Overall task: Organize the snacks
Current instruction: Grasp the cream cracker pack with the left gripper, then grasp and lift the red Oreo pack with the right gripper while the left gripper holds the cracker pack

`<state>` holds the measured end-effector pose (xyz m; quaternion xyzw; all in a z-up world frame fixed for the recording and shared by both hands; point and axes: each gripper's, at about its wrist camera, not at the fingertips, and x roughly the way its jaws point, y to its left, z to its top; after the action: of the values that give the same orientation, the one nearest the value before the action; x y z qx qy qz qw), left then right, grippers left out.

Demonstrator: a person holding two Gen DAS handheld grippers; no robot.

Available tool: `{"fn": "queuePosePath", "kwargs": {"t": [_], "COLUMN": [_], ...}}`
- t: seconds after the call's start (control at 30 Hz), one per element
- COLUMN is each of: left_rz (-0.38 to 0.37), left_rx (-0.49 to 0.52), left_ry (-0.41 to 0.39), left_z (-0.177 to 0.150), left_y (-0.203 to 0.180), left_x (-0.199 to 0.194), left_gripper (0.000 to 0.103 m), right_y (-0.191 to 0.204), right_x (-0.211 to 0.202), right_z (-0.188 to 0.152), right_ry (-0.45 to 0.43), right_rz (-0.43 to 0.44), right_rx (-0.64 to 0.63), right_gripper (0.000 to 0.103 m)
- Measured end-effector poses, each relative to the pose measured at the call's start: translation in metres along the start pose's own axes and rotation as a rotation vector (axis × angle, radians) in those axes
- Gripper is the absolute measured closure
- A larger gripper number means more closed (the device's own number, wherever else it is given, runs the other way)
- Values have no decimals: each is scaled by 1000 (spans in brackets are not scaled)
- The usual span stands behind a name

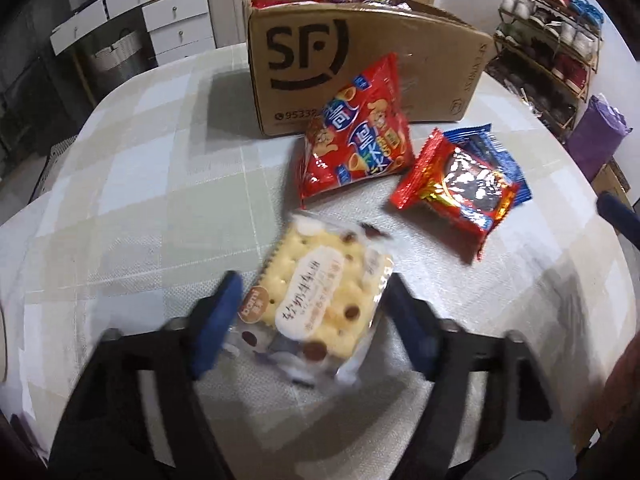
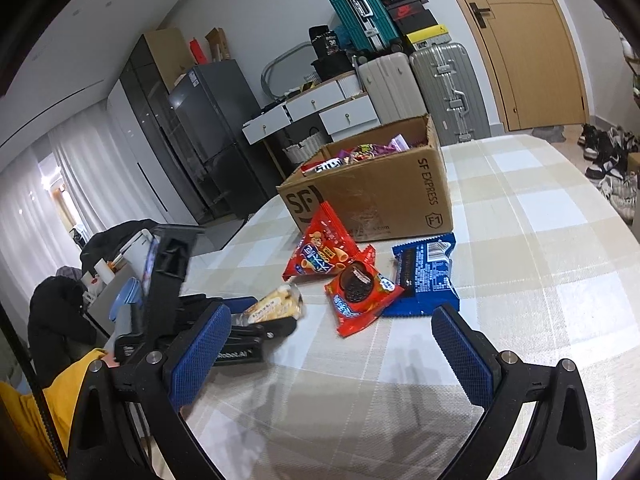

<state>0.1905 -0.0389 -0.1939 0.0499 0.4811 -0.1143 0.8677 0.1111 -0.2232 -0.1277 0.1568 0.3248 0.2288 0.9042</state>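
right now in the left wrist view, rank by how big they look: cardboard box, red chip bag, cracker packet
1. cardboard box
2. red chip bag and cracker packet: they look alike, and the packet is nearer the camera, so unsure

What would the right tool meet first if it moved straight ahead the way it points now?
Probably the red cookie packet lying on the checked tablecloth; the right tool is open with nothing between its blue pads. Depth is uncertain.

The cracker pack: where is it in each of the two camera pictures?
Left wrist view: cracker pack low centre, between the left gripper's fingers.
Right wrist view: cracker pack left of centre, in that same gripper.
Shared landmark: the SF box behind it.
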Motion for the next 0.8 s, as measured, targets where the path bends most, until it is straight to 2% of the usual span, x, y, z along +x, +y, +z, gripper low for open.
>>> {"fn": "queuePosePath", "kwargs": {"t": [0.2, 0.37, 0.4, 0.67, 0.8], "left_rz": [-17, -23, -26, -42, -47], "left_rx": [-22, -50, -60, -114, -141], "left_ry": [-11, -33, -39, -87, -91], "left_z": [1, -8, -18, -35, -39], "left_y": [7, 13, 13, 28, 37], "left_x": [-7, -25, -30, -64, -69], "left_gripper": [43, 43, 43, 43, 43], "right_y": [-1, 4, 5, 32, 40], "right_x": [3, 8, 9, 54, 87], "right_z": [0, 5, 6, 28, 27], "right_ry": [26, 47, 56, 153, 226], "right_rz": [-14, -32, -35, -93, -159], "right_rx": [3, -33, -45, -332, -478], "right_gripper": [1, 1, 1, 1, 2]}}
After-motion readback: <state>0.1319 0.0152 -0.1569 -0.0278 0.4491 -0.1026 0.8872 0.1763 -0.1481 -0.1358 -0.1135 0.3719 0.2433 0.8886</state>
